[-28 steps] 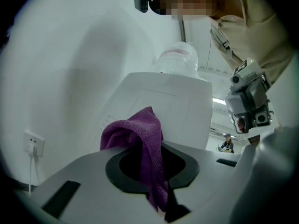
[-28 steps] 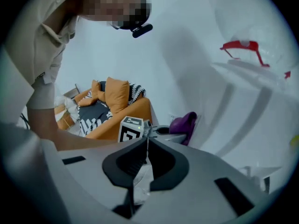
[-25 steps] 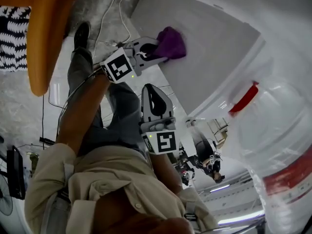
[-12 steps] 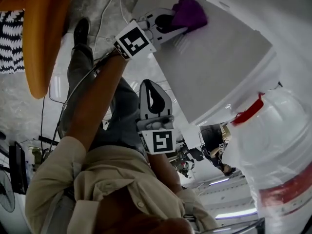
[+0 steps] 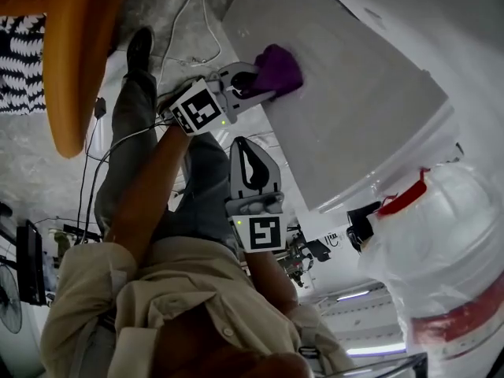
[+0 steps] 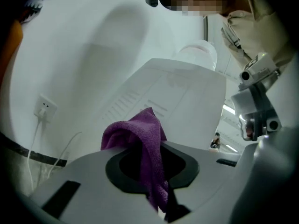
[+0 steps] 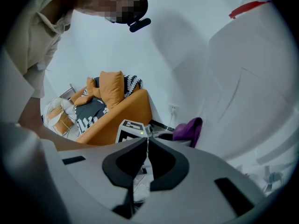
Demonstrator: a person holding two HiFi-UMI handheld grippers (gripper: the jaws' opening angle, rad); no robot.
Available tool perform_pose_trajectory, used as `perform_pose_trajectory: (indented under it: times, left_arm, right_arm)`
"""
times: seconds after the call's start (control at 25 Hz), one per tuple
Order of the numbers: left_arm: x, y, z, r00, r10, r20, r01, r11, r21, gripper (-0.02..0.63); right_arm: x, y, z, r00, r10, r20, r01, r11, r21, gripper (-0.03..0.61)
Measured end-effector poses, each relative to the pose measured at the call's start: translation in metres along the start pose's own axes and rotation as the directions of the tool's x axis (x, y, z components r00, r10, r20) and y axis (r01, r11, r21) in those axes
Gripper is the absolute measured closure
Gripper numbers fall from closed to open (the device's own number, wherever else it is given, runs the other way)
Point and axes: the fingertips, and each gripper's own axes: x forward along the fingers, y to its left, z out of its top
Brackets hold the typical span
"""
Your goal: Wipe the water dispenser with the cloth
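Note:
My left gripper is shut on a purple cloth and presses it against the white side panel of the water dispenser. In the left gripper view the purple cloth bunches out between the jaws toward the dispenser's white body. The big water bottle with a red band sits on the dispenser's top. My right gripper hangs shut and empty, away from the panel. The right gripper view shows the cloth and the dispenser wall ahead.
An orange sofa with a black-and-white patterned cushion stands close by. White and black cables run over the grey floor, and a wall socket shows beside the dispenser. The person's legs and shoe are below.
The left gripper with the cloth slid up the dispenser's panel, then came back down toward the person. The right gripper stayed put.

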Motion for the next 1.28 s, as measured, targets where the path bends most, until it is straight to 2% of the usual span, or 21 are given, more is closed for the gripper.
perform_pose_trajectory:
  times: [0.16, 0.32, 0.4, 0.56, 0.72, 0.84, 0.96, 1.08, 1.28]
  left_arm:
    - [0.023, 0.043, 0.018, 0.999, 0.021, 0.03, -0.023, 0.999, 0.049, 0.546]
    - [0.044, 0.098, 0.035, 0.993, 0.108, 0.05, -0.113, 0.988, 0.107, 0.546]
    - [0.048, 0.109, 0.037, 0.991, 0.118, 0.066, -0.125, 0.986, 0.106, 0.546]
    - [0.04, 0.105, 0.026, 0.994, 0.089, 0.071, -0.093, 0.994, 0.054, 0.546]
    - [0.015, 0.071, -0.025, 0.999, 0.047, -0.015, -0.048, 0.998, -0.046, 0.546]
    - [-0.007, 0.046, -0.07, 0.997, 0.05, -0.06, -0.06, 0.983, -0.171, 0.547]
    - [-0.01, 0.043, -0.08, 0.997, 0.067, -0.041, -0.075, 0.972, -0.224, 0.546]
    - [0.005, 0.069, -0.067, 0.997, 0.07, -0.041, -0.076, 0.982, -0.171, 0.546]
    - [0.041, 0.139, -0.024, 0.994, 0.105, -0.02, -0.106, 0.993, -0.054, 0.546]
  right_arm:
    - [0.004, 0.0, -0.007, 0.999, -0.002, -0.035, 0.002, 1.0, -0.003, 0.552]
    - [0.007, 0.005, -0.015, 0.999, -0.002, -0.048, 0.001, 1.0, -0.009, 0.552]
    - [0.004, 0.008, -0.025, 0.998, 0.0, -0.067, 0.0, 1.0, -0.005, 0.552]
    - [0.002, 0.017, -0.043, 0.994, 0.005, -0.108, -0.003, 1.0, 0.017, 0.552]
    - [0.003, 0.025, -0.04, 0.995, 0.022, -0.095, -0.021, 1.0, 0.008, 0.552]
    - [0.005, 0.029, -0.038, 0.995, 0.032, -0.09, -0.032, 0.999, -0.001, 0.552]
    - [0.007, 0.028, -0.039, 0.995, 0.031, -0.094, -0.032, 0.999, -0.007, 0.552]
    - [0.007, 0.023, -0.042, 0.995, 0.022, -0.098, -0.022, 1.0, -0.004, 0.552]
    - [0.008, 0.013, -0.047, 0.995, 0.001, -0.098, -0.002, 1.0, -0.013, 0.552]
